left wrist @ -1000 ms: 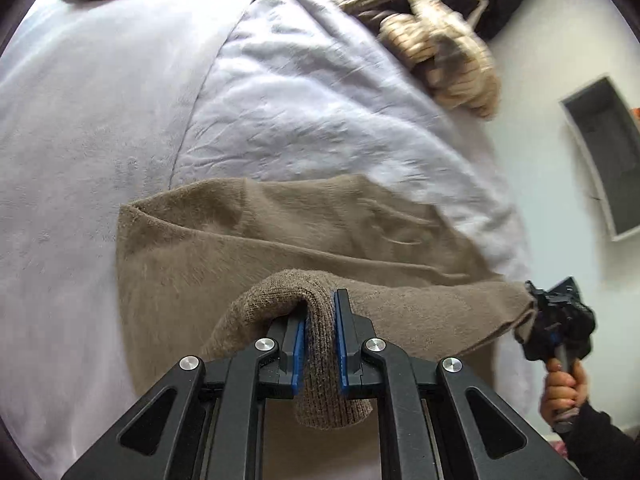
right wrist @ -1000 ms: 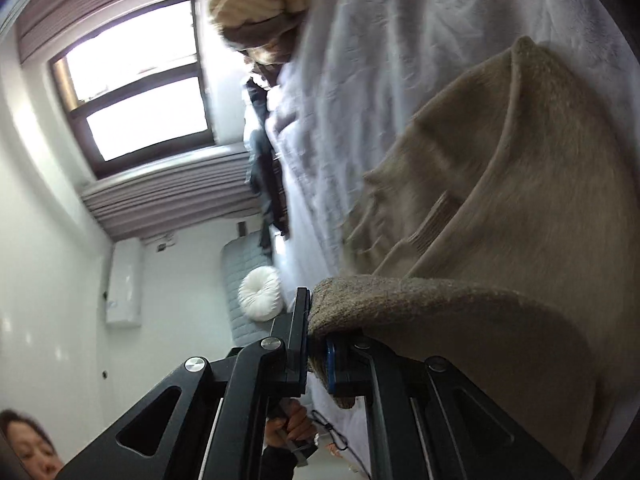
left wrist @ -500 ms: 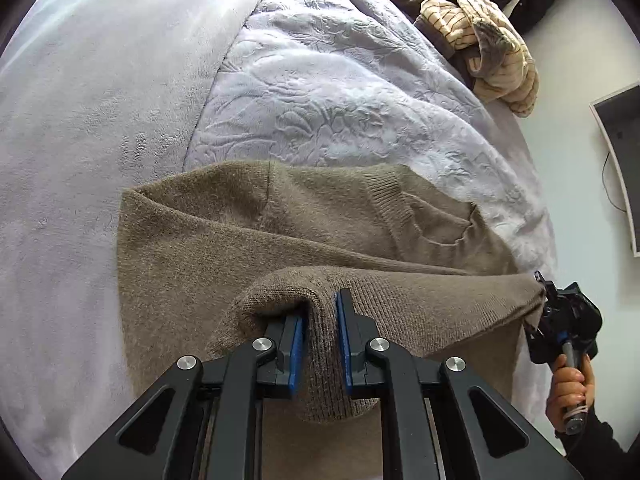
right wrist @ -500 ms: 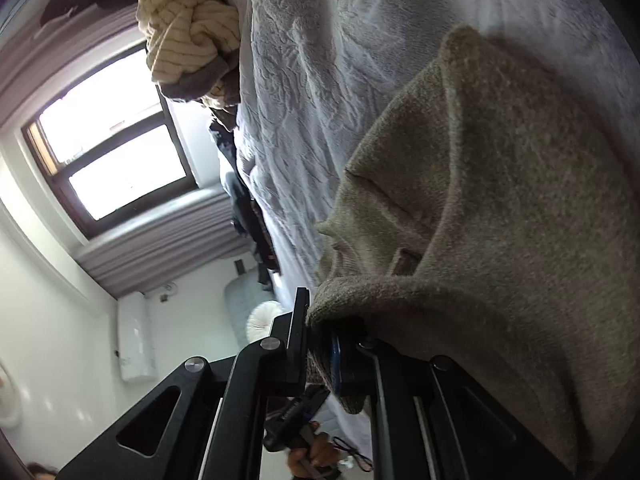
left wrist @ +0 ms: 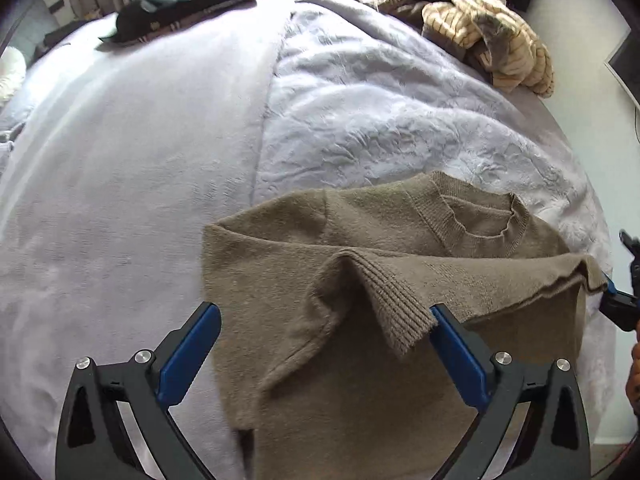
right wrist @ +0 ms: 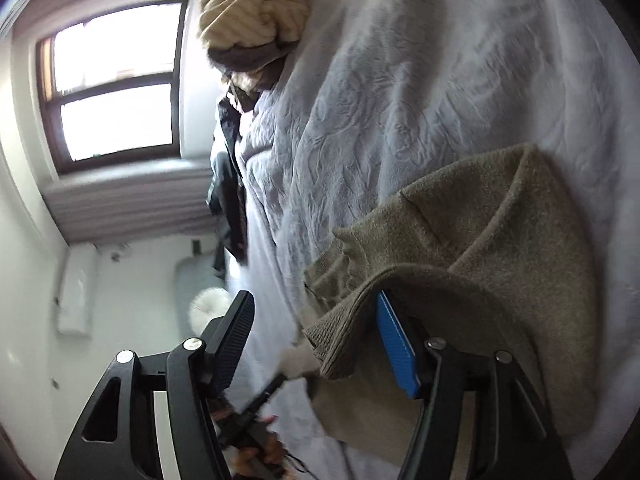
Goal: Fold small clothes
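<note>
A small brown knit sweater (left wrist: 360,272) lies on the pale lilac bedspread (left wrist: 360,120), its lower part folded up toward the ribbed collar (left wrist: 480,220). My left gripper (left wrist: 326,332) is open, its blue pads spread either side of the ribbed hem corner (left wrist: 396,312), which rests loose between them. My right gripper (right wrist: 316,332) is open too; the sweater's (right wrist: 480,240) ribbed edge (right wrist: 332,344) drapes over its blue-padded finger (right wrist: 396,344). The right gripper also shows at the far right of the left wrist view (left wrist: 624,304).
A cream striped garment (left wrist: 488,28) and other clothes are piled at the bed's far right corner. Dark clothes (left wrist: 188,0) lie at the far edge. A window (right wrist: 116,84) and white wall are left of the bed in the right wrist view.
Both grippers have opened and let go of the sweater's hem. The folded-over part has dropped onto the sweater near the collar, and the left gripper has pulled back.
</note>
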Demonstrator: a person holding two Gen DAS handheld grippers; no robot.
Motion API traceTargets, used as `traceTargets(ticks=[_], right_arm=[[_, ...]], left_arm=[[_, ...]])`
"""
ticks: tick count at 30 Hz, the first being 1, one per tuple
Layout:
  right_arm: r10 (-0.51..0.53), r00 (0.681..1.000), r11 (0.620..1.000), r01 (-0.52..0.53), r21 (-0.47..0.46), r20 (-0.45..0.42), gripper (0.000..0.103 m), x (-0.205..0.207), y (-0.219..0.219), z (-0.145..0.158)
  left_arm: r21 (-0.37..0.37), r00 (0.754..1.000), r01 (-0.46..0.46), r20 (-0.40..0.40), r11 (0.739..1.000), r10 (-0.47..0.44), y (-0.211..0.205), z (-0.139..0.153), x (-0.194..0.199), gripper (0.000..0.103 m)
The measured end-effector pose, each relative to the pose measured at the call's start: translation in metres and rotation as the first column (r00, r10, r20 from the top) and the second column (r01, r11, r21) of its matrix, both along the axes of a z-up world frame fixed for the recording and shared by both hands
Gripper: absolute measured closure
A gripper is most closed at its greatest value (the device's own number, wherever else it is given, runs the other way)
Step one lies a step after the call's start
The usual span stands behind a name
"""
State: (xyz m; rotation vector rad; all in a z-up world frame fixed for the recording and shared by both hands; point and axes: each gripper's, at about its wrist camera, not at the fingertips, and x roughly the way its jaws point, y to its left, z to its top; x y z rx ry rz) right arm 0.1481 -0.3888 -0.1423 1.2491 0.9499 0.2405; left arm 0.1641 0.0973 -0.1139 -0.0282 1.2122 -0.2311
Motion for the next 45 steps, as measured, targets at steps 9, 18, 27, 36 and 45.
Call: traceTargets(ticks=[9,18,27,36,45], right_arm=[[-0.027,0.995,0.999,0.024,-0.029,-0.100,0.068,-0.070,0.008,-0.030],[0.208,0.973,0.923,-0.230,-0.309,-0.102,0.074,0.015,0.054,-0.019],[0.070,0.980,0.896,-0.143,-0.420,-0.184,0.074,0.069,0.011,-0.022],[0.128,0.975,0.876,-0.197,-0.440,-0.182,0.040,0.018,-0.001,0.000],[0.186,0.947,0.896,-0.273,-0.350,-0.263,0.039,-0.086,0.000,-0.020]], left_arm=[[-0.066,0.983,0.129,-0.127,0.989,-0.137,0.003,-0.030,-0.033,0.000],[-0.053,0.980,0.196,-0.009,0.979,-0.196,-0.061,-0.031,0.019,0.000],[0.208,0.995,-0.039,0.094,0.977,0.019,-0.027,-0.033,0.086,0.000],[0.087,0.996,0.093,-0.006,0.992,-0.093,0.003,-0.018,0.034,0.000],[-0.020,0.974,0.136,-0.178,0.990,-0.138,0.027,-0.046,-0.047,0.000]])
